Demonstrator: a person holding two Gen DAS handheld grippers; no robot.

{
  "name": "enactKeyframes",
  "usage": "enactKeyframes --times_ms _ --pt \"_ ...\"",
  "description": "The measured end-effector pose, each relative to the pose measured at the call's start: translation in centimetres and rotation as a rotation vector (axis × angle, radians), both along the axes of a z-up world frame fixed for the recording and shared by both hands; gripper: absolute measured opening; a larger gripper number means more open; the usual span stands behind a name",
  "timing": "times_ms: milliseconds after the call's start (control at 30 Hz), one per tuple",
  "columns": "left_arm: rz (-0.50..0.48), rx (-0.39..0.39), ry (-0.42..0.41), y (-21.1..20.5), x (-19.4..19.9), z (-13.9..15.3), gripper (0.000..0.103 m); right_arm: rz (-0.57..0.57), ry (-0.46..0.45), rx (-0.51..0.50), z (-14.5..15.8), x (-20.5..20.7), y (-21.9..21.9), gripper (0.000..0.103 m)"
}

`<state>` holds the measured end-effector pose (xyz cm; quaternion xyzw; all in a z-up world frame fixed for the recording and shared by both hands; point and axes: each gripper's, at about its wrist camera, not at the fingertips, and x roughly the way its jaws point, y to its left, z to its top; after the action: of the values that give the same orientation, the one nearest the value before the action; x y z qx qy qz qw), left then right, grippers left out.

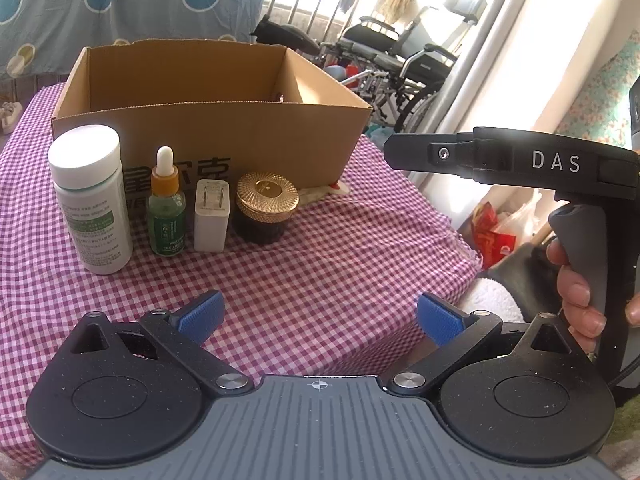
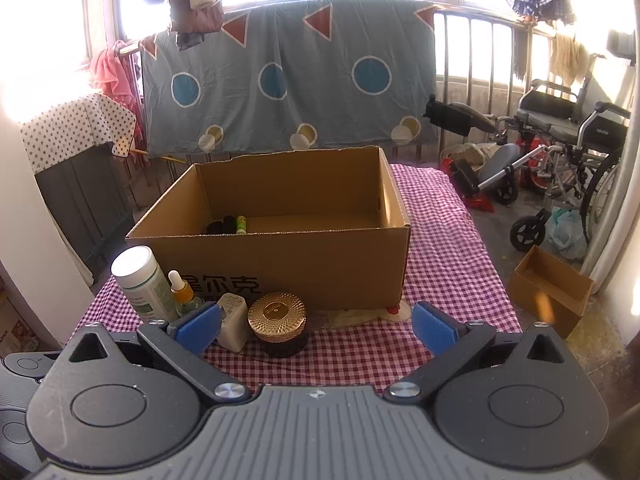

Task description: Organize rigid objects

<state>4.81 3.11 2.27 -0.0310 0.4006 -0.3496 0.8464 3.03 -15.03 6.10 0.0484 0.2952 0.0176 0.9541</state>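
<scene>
Left tongs: wide open, nothing between the blue pads, hanging over the checked cloth a bit back from the row of stuff.
Right tongs: also spread wide and empty; from the left wrist view the body of it pokes in from the right with a hand on the grip.
Counter: covered in a pink-and-white gingham cloth.
Cardboard box: open top, sitting toward the back of the counter, printed characters on the front wall. A couple of small things are already inside at the left, one with a green label, the others dark and hard to make out.
White bottle: tallest one, far left of the row, upright just in front of the box.
Dropper bottle: green glass, white bulb, right beside the white bottle.
Charger plug: white, standing prongs up, next in line.
Gold-lid jar: dark jar, ribbed gold lid, right end of the row.
Small box: on the floor off the right side, open.
Wheelchair: parked by the window rail.
</scene>
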Motion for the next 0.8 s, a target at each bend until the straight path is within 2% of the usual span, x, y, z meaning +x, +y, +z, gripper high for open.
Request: enactKeyframes --times_ms 133,267,367,800 --pt "0.014 -0.023 0.019 0.2 0.1 -0.2 0.103 0.001 -0.003 0.014 0.0 -0.1 -0.1 0.103" --pt "0.025 0.006 -0.023 0.1 -0.1 -0.1 0.103 0.003 -0.006 0.026 0.0 -0.2 -0.3 0.103" --pt "0.028 0.062 -0.088 -0.4 -0.2 0.0 0.103 -0.004 -0.007 0.043 -0.2 -0.2 -1.0 0.103" --pt "0.025 0.181 -0.232 -3.3 0.6 -0.4 0.103 -0.030 0.059 0.266 -2.9 1.1 -4.0 0.103"
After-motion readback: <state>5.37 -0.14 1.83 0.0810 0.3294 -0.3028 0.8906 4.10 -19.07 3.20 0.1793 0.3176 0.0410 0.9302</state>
